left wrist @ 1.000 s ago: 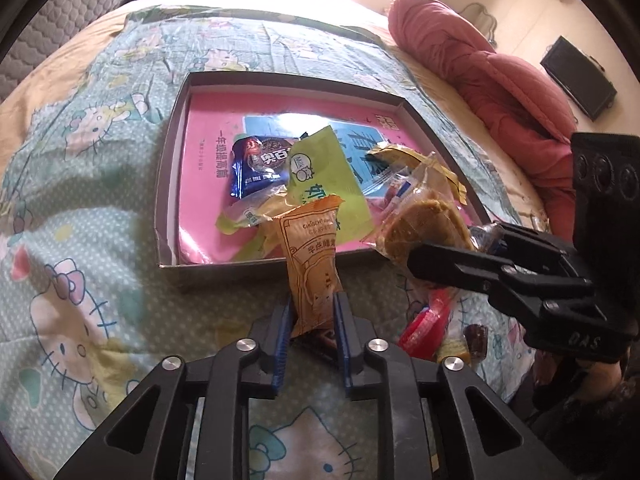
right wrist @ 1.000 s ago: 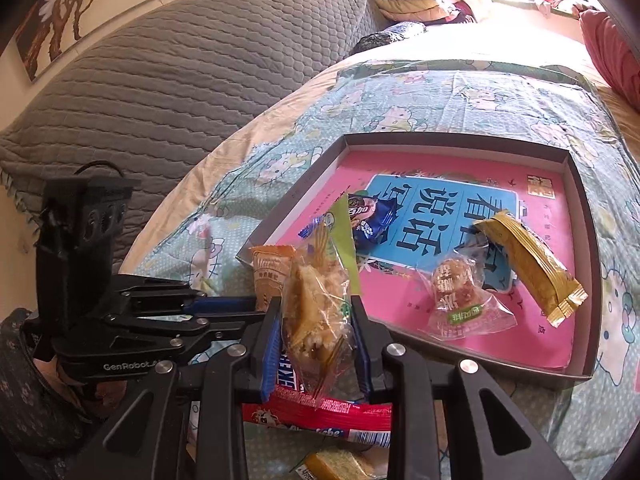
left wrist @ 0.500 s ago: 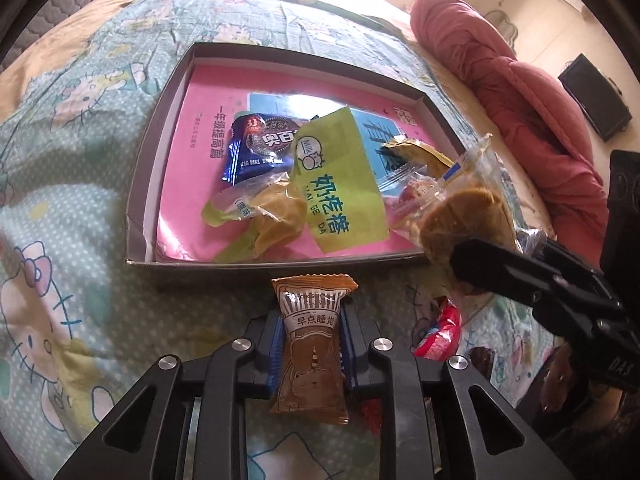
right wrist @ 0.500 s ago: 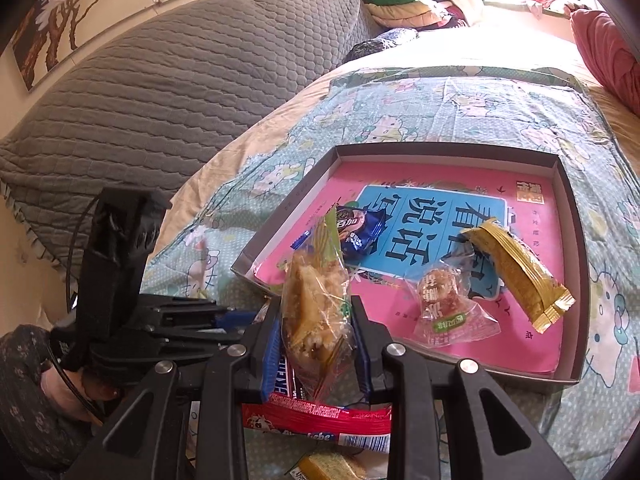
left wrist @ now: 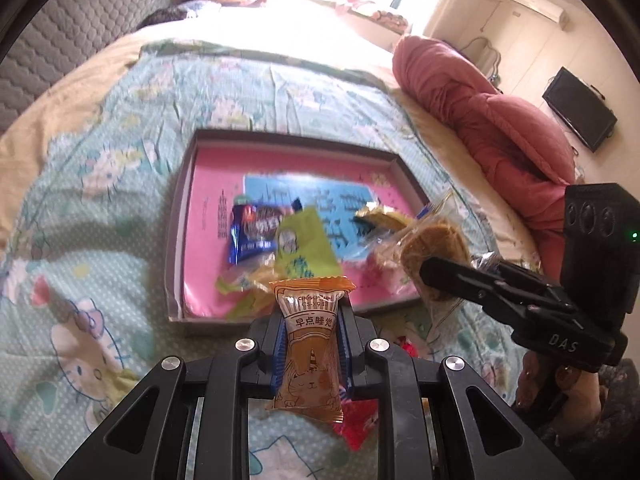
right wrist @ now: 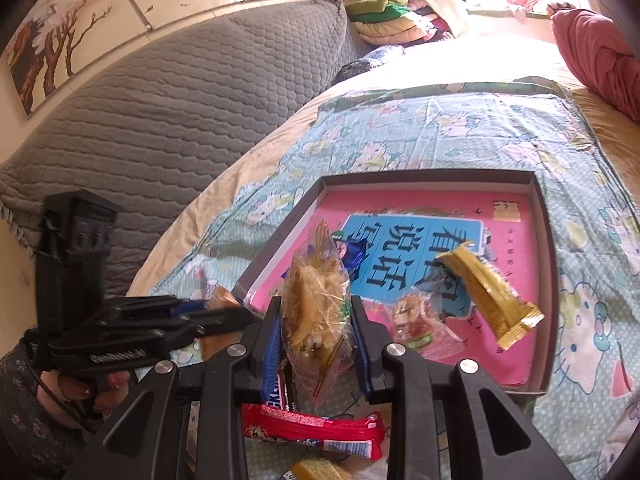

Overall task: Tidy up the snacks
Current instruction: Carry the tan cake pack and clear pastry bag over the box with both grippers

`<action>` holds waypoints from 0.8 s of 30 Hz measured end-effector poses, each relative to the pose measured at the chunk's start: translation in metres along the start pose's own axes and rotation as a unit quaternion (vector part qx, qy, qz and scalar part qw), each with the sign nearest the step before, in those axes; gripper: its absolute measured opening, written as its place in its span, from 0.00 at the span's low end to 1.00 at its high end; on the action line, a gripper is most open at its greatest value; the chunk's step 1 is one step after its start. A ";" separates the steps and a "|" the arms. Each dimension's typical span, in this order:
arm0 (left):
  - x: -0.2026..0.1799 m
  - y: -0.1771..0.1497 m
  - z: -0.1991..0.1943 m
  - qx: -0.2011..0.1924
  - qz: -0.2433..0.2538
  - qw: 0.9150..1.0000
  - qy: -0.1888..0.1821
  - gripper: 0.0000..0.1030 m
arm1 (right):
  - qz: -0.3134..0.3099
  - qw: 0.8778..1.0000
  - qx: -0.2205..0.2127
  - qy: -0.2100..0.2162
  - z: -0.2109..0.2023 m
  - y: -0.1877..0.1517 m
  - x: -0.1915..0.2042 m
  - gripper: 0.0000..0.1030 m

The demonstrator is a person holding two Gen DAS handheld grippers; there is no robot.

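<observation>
My left gripper (left wrist: 311, 320) is shut on an orange snack packet (left wrist: 310, 344) with a cat drawing, held upright above the bedspread just short of the tray's near wall. My right gripper (right wrist: 316, 316) is shut on a clear-wrapped pastry (right wrist: 318, 300), raised near the tray's left corner; the same gripper (left wrist: 428, 270) shows at the right of the left wrist view. The shallow pink-lined tray (left wrist: 176, 248) (right wrist: 542, 216) holds a blue packet (left wrist: 256, 232), a green packet (left wrist: 306, 248), a yellow bar (right wrist: 492, 296) and a small clear-wrapped sweet (right wrist: 412, 320).
A red packet (right wrist: 316, 428) and other loose snacks lie on the Hello Kitty bedspread (left wrist: 88, 280) under the grippers. A pink quilt (left wrist: 492, 120) lies along the right. A grey padded headboard (right wrist: 160, 100) and folded clothes (right wrist: 384, 16) stand beyond. A person's hand (right wrist: 96, 392) grips the left tool.
The left gripper has lifted the orange packet off the bed and tipped upward, so the tray now looks farther away. The right gripper with its pastry has risen slightly.
</observation>
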State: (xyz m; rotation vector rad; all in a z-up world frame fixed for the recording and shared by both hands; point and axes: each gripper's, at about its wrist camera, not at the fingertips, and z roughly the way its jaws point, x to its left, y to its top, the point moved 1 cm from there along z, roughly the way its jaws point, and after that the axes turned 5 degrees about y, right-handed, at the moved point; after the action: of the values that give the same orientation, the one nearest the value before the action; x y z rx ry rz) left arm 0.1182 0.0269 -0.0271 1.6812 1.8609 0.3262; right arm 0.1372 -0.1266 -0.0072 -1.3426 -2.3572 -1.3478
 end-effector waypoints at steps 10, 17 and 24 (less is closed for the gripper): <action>-0.018 0.031 -0.014 -0.039 0.013 0.999 -0.002 0.21 | 0.030 0.998 -0.045 -0.015 -0.030 0.017 -0.025 0.30; -0.031 0.049 -0.013 -0.052 0.018 0.998 -0.006 0.21 | 0.047 0.996 -0.073 -0.026 -0.048 0.028 -0.042 0.30; -0.040 0.064 -0.011 -0.064 0.019 0.998 -0.004 0.21 | 0.069 0.993 -0.094 -0.036 -0.064 0.033 -0.059 0.30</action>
State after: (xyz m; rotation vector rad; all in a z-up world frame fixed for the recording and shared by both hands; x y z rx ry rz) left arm 0.1645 0.0012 0.0279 1.6304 1.7652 0.4435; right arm 0.1771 -0.2046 0.0239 -1.5961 -2.1789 -1.5367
